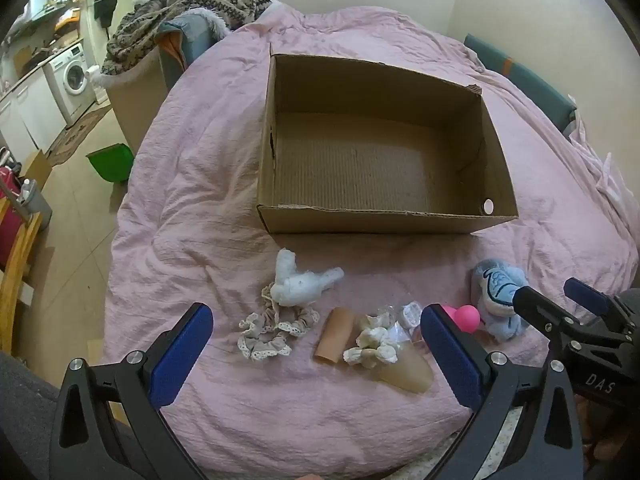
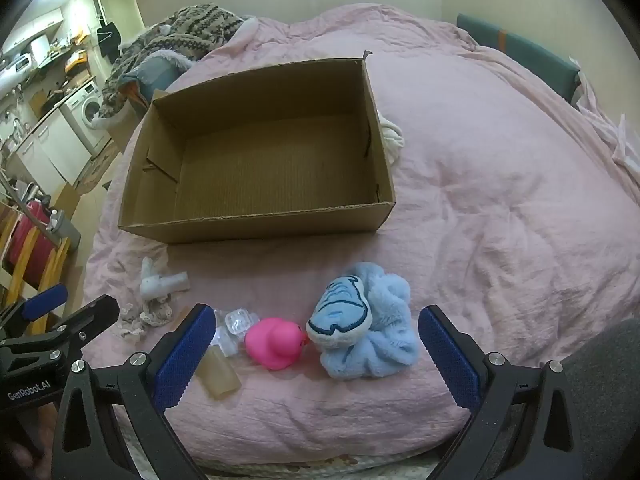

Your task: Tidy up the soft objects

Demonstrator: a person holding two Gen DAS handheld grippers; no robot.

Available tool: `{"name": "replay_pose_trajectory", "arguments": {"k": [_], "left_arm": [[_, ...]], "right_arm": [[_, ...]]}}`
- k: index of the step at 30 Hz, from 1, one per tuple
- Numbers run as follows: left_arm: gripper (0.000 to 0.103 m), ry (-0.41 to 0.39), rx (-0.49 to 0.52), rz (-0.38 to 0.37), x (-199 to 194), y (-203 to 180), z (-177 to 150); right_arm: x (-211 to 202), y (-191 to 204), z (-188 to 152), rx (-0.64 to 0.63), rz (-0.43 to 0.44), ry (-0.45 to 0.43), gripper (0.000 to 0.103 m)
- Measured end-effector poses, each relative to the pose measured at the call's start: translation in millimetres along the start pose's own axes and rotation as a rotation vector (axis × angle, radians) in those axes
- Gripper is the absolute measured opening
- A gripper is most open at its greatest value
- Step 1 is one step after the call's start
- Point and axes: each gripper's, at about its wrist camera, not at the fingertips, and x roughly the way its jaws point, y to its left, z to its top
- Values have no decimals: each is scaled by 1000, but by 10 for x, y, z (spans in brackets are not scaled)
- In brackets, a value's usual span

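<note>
While low over pink blanket [image 2: 500, 200], both wide apart, holding nothing: left gripper [image 1: 316, 346] near scrunchies [image 1: 276, 328], right gripper [image 2: 312, 342] around pink duck [image 2: 274, 342], blue plush [image 2: 368, 328].

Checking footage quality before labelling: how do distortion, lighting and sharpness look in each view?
Left wrist view: strong fisheye bend, dark corner vignette; the cardboard box casts a soft shadow toward the toys; warm indoor light. Right wrist view: same curvature; pink duck and blue plush look sharp; no glare; kitchen background is small and hazy.
</note>
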Motion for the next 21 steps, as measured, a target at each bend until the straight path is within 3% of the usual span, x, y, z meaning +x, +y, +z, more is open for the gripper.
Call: {"name": "replay_pose_trajectory", "arguments": {"k": [21], "left_arm": [[103, 5, -1, 2, 43, 50, -29]], "right_arm": [[23, -2, 6, -3, -2, 1, 103]]}}
